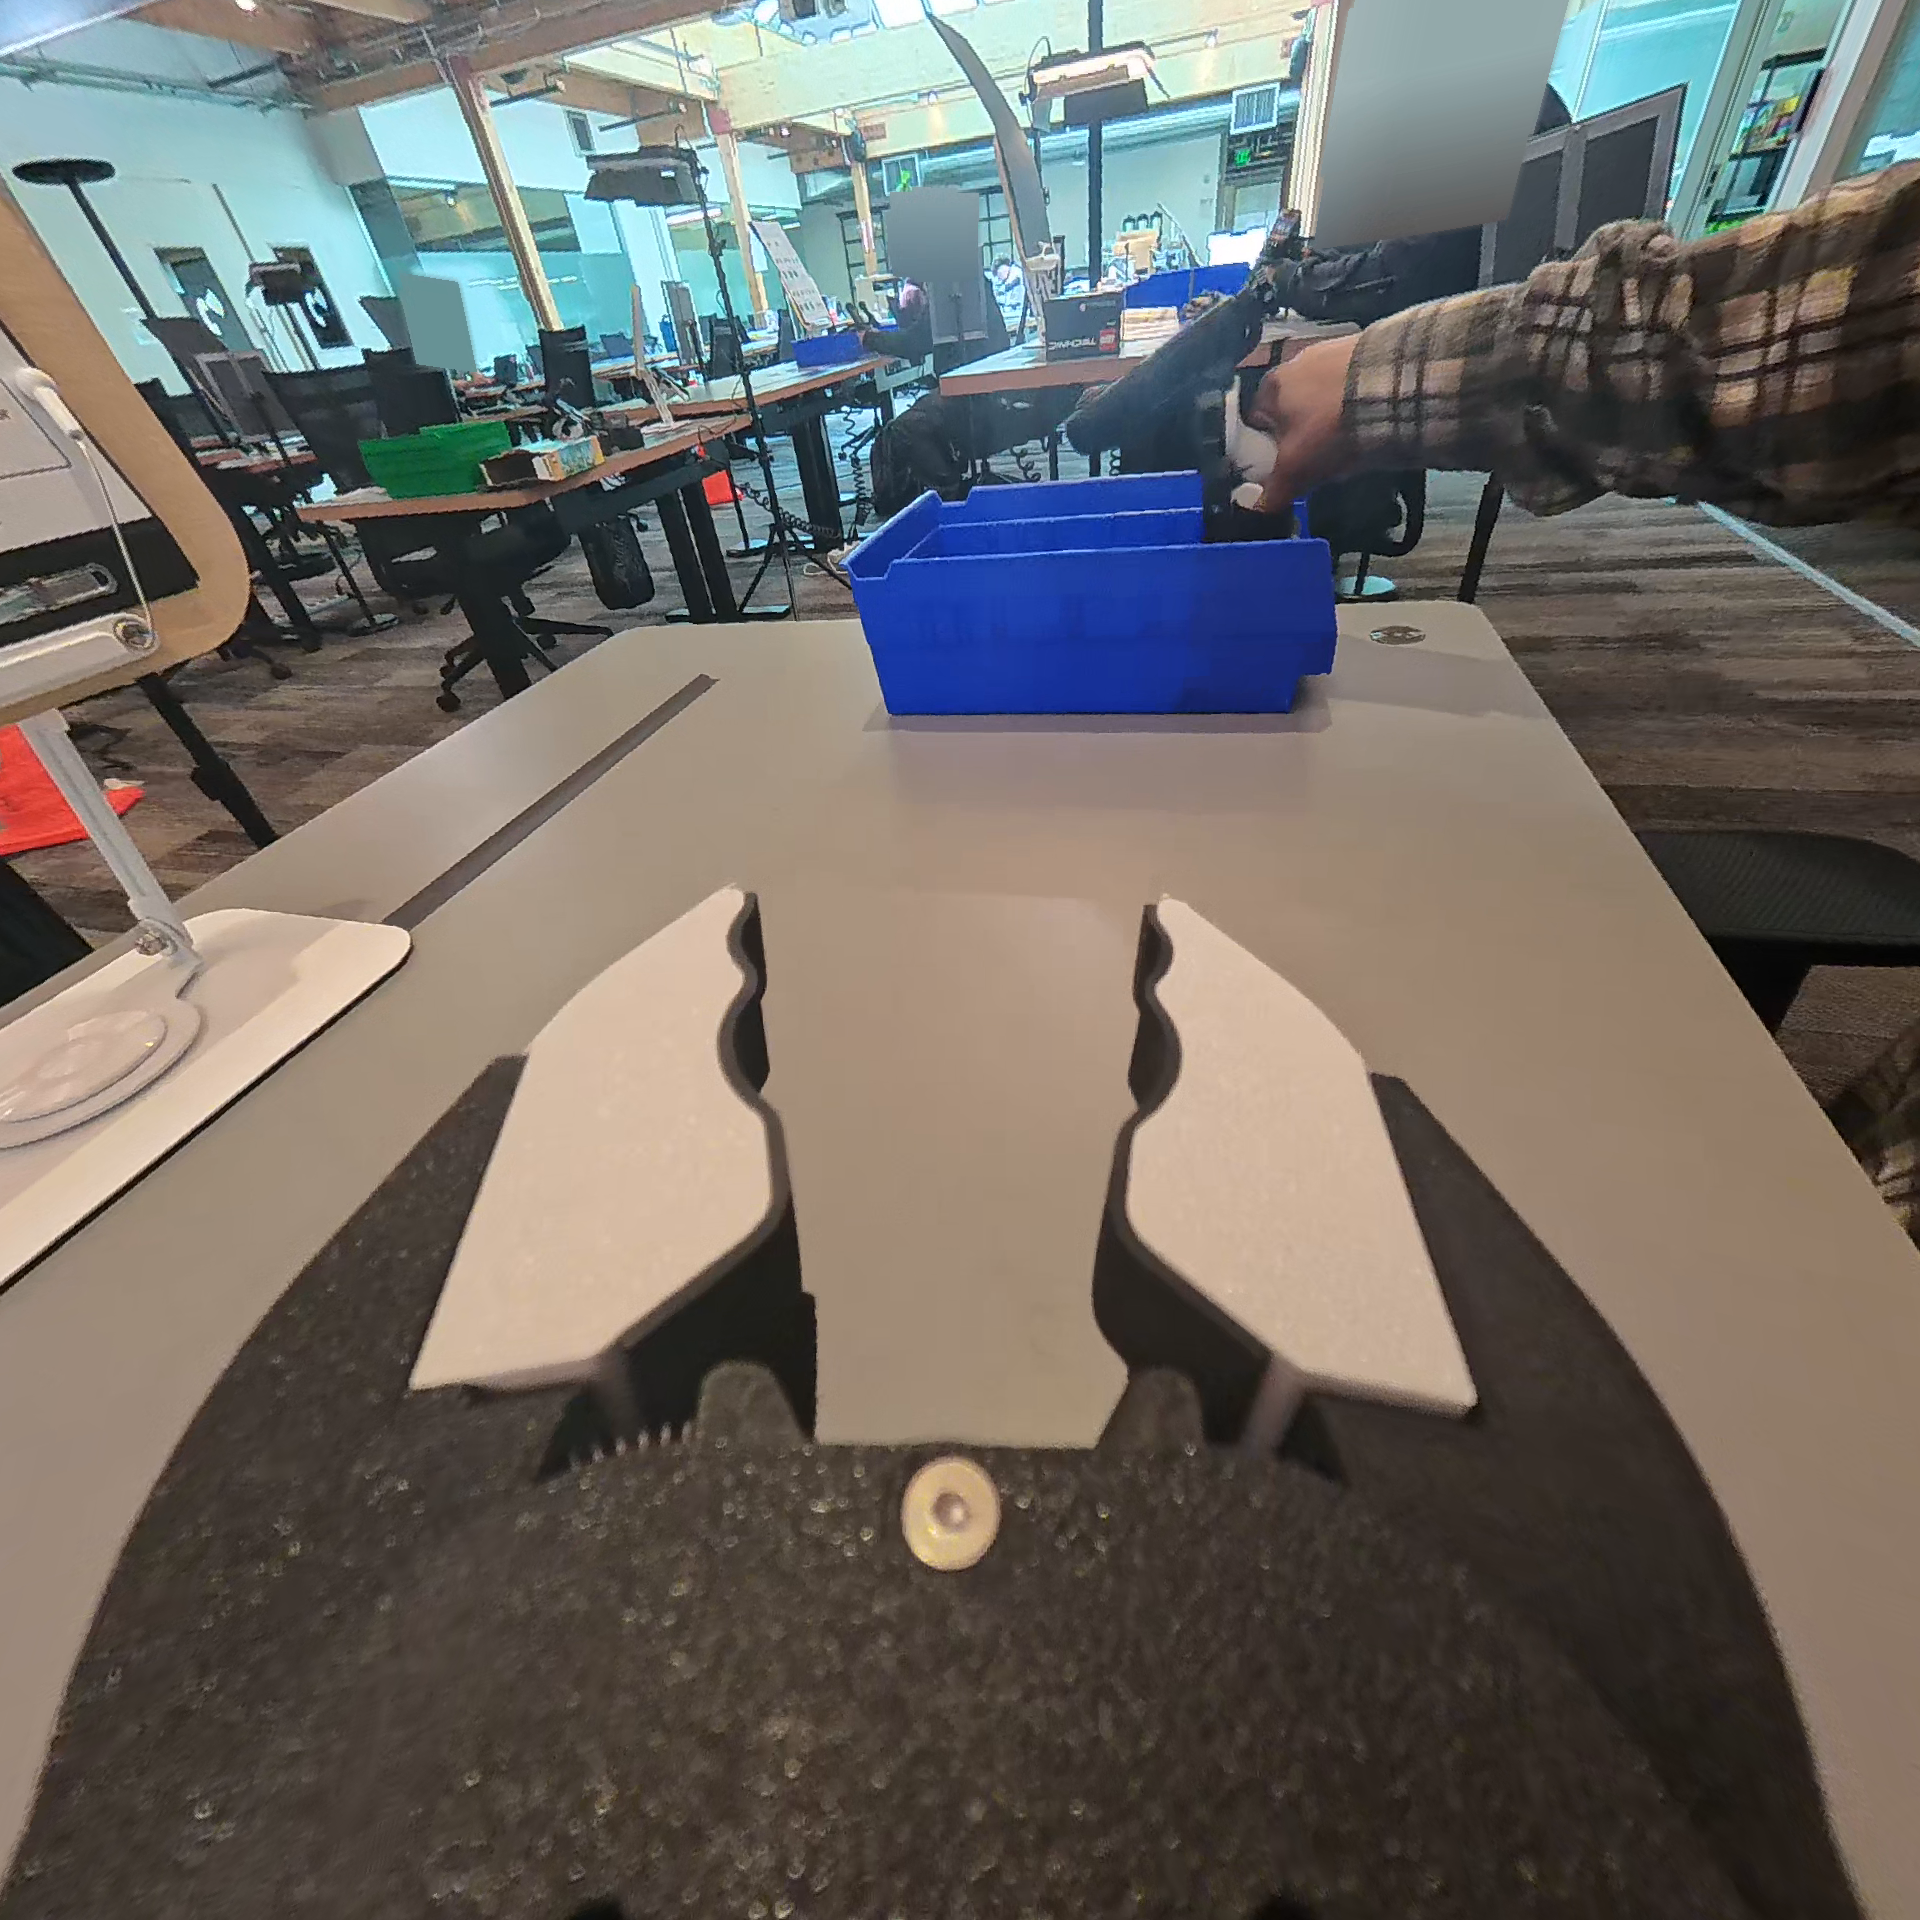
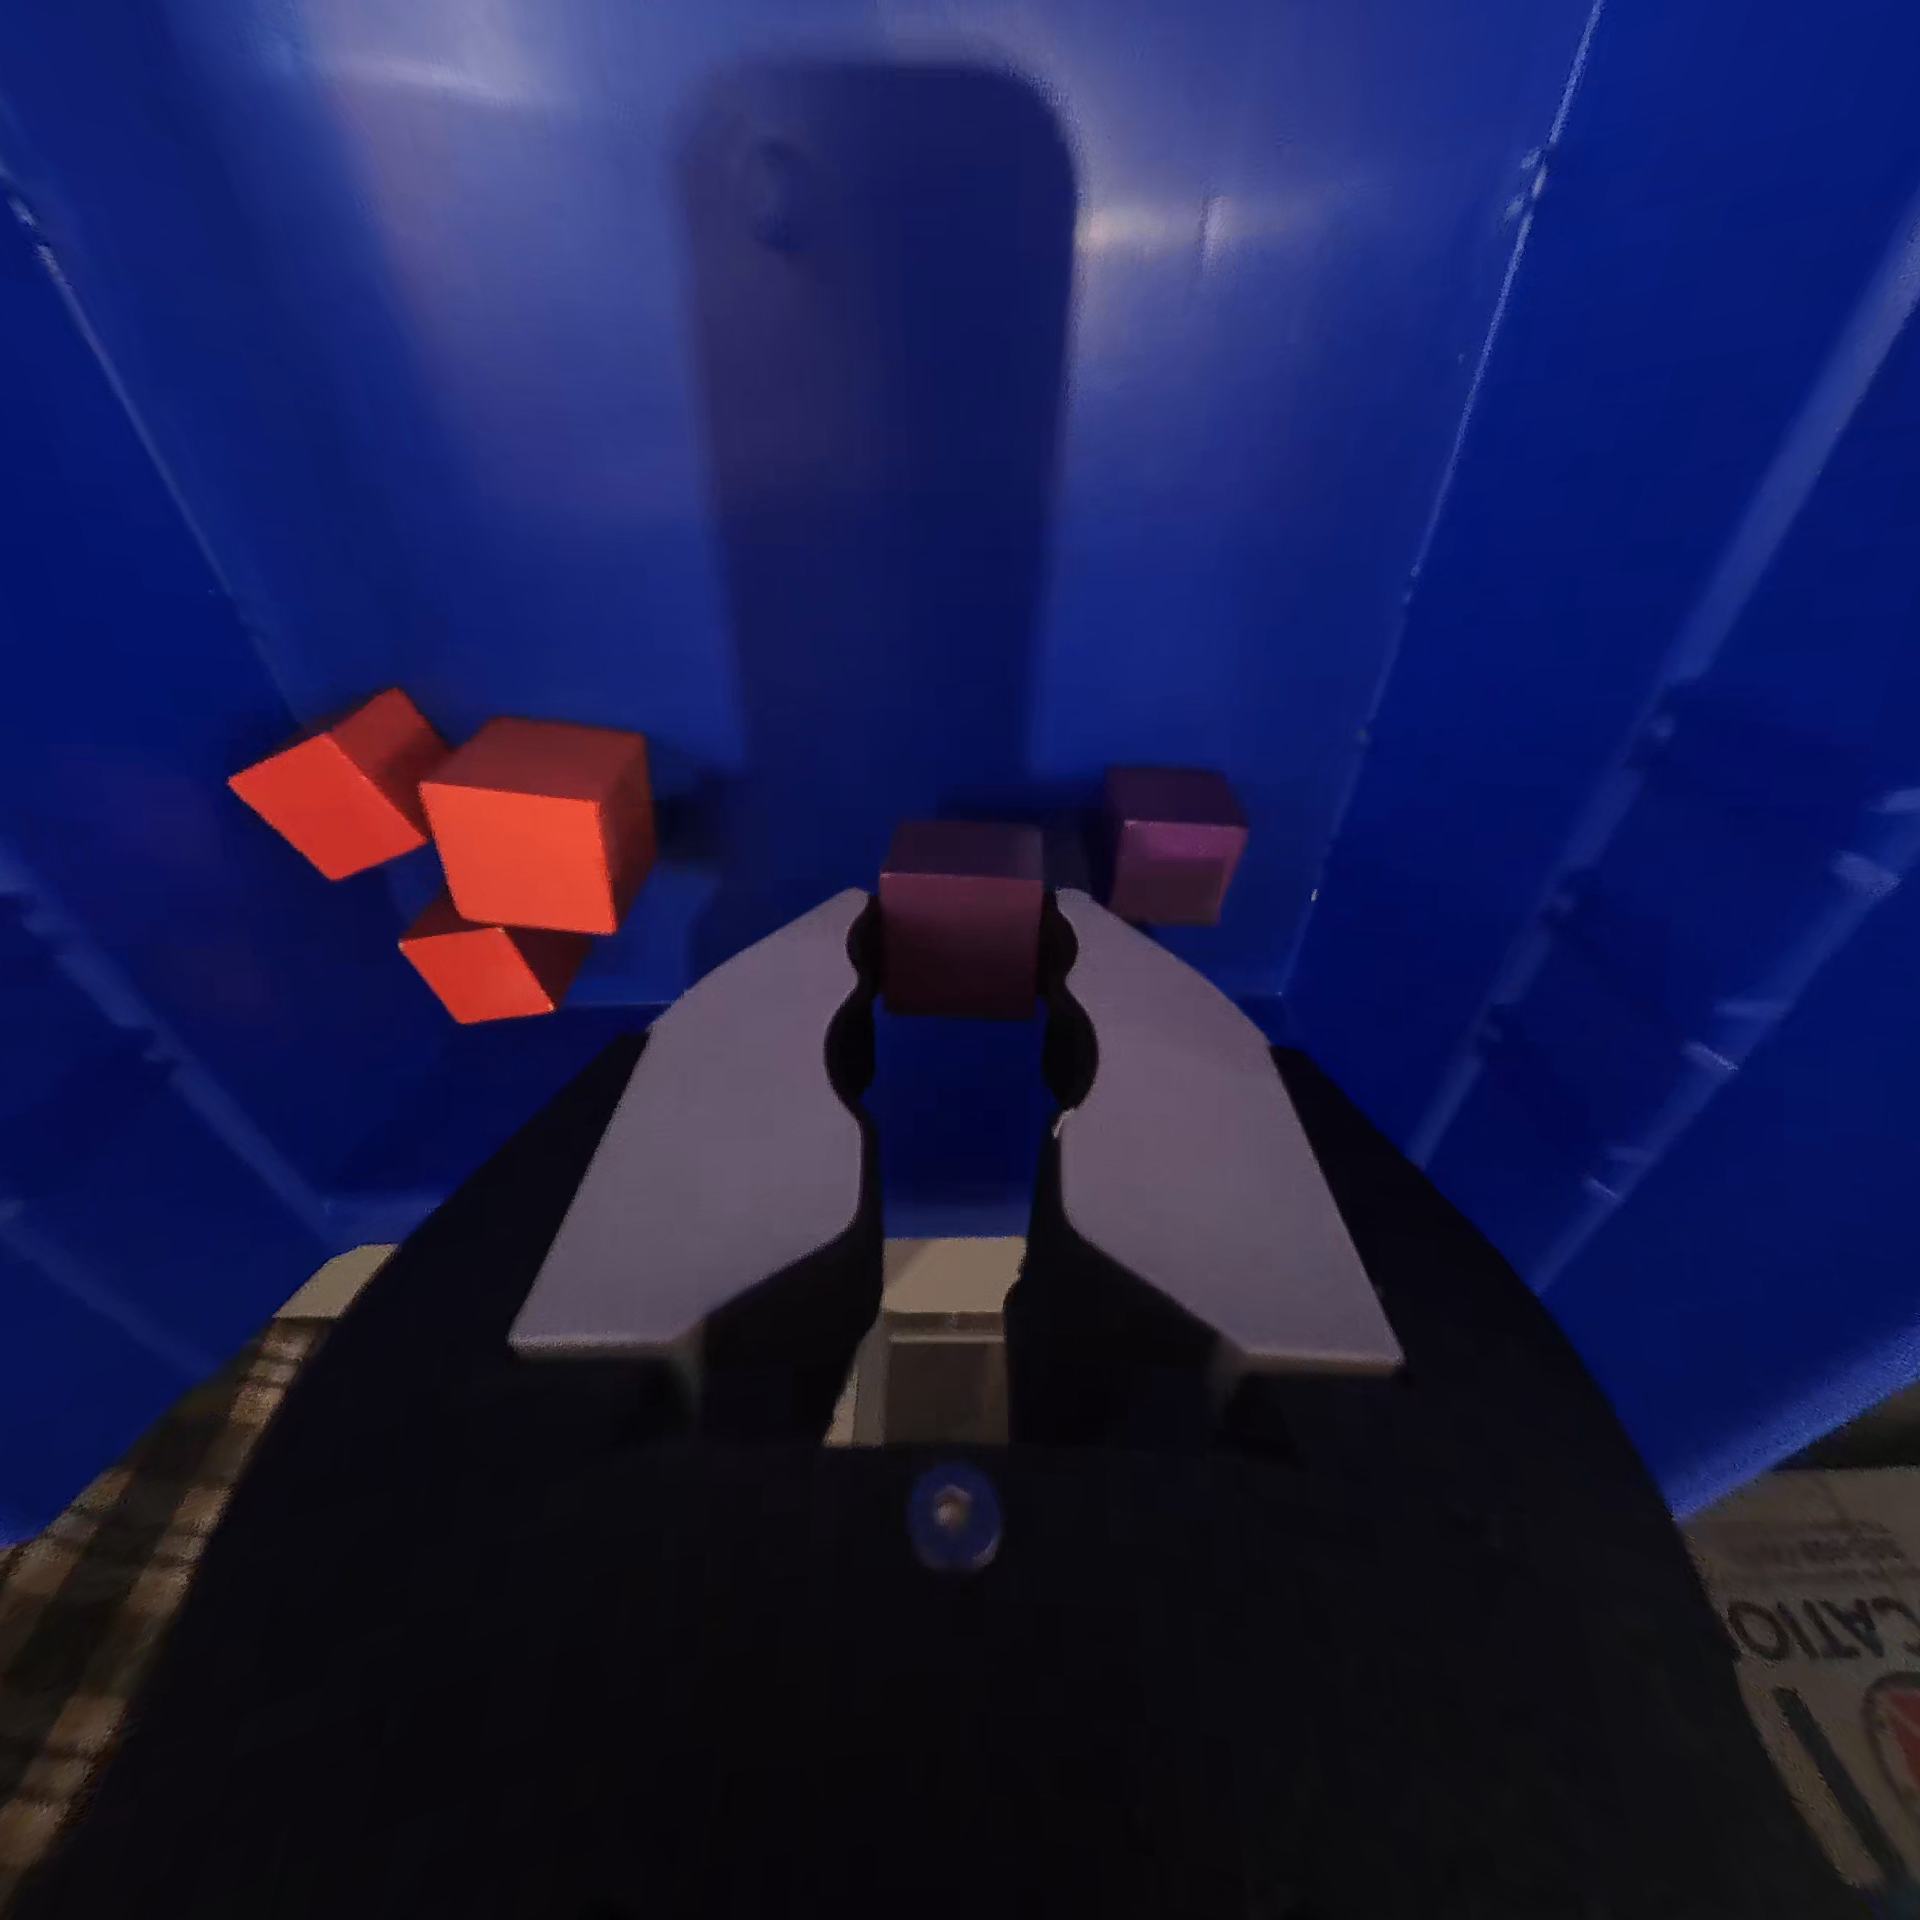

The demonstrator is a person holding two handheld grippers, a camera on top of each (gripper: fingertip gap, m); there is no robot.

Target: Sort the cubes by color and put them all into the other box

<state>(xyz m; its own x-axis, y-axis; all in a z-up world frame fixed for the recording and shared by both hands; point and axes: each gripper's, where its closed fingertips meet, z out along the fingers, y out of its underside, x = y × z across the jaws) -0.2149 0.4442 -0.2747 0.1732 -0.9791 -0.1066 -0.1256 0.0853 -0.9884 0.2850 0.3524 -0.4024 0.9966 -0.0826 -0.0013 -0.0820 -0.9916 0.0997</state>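
The step in hand looked like setting a purple cube down among its own colour inside the blue plastic box (image 2: 1455,520). To do it well, the right gripper (image 2: 958,940) would need to lower the small dark purple cube (image 2: 958,914) until it rested flat on the box floor, beside the second purple cube (image 2: 1174,847) near the right wall and well apart from the three red-orange cubes (image 2: 520,831) clustered toward the left wall, before parting its fingers.

That right gripper was narrowed to the cube's width, its pale grey fingers (image 2: 727,1091) pressing the cube's two sides near the tips.

The left gripper (image 1: 951,914) hung wide apart over the grey table (image 1: 935,810), holding nothing. The blue boxes (image 1: 1091,634) stood at the table's far edge, where a plaid-sleeved hand (image 1: 1299,416) reached in.
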